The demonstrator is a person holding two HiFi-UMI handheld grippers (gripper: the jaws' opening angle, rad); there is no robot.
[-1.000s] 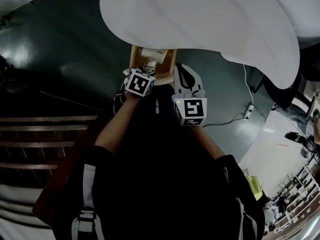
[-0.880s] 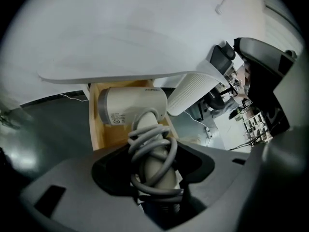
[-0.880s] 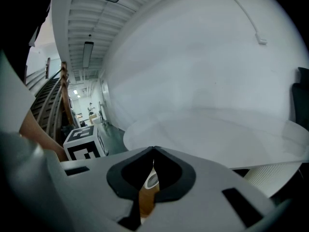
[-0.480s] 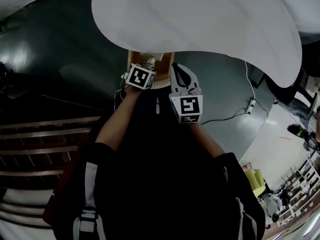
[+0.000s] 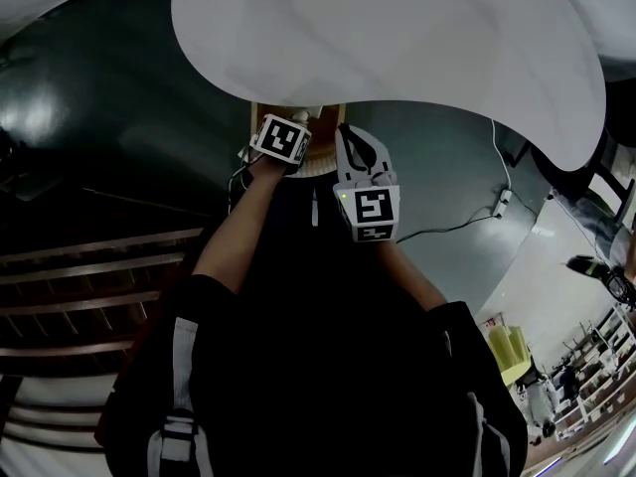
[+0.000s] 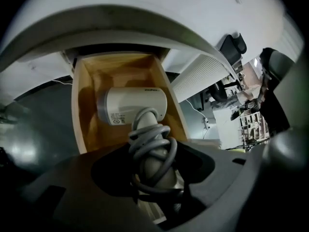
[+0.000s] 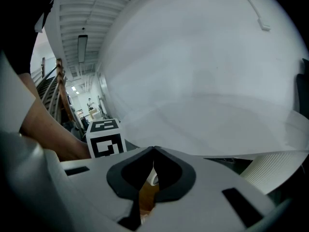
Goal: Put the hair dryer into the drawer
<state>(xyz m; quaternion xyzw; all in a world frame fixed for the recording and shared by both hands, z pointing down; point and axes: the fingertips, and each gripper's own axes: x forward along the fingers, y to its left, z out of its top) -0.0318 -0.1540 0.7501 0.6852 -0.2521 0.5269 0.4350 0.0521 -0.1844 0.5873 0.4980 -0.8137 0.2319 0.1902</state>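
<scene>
Hair dryer (image 6: 133,105) in the drawer (image 6: 79,105) yet?

Me: Almost. My left gripper (image 6: 152,175) clamps its cord-wrapped handle, with the body hanging in the open wooden drawer. My right gripper (image 7: 153,151) is pinched together, empty. To do: set it down, let go.

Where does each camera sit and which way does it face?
Head view: head-mounted, steeply down; arms, torso, left claw, right claw.
Left gripper view: on the left claw, down into the drawer at the gripped hair dryer.
Right gripper view: on the shut right claw, toward the table; left forearm.
Head and left share the drawer.
</scene>
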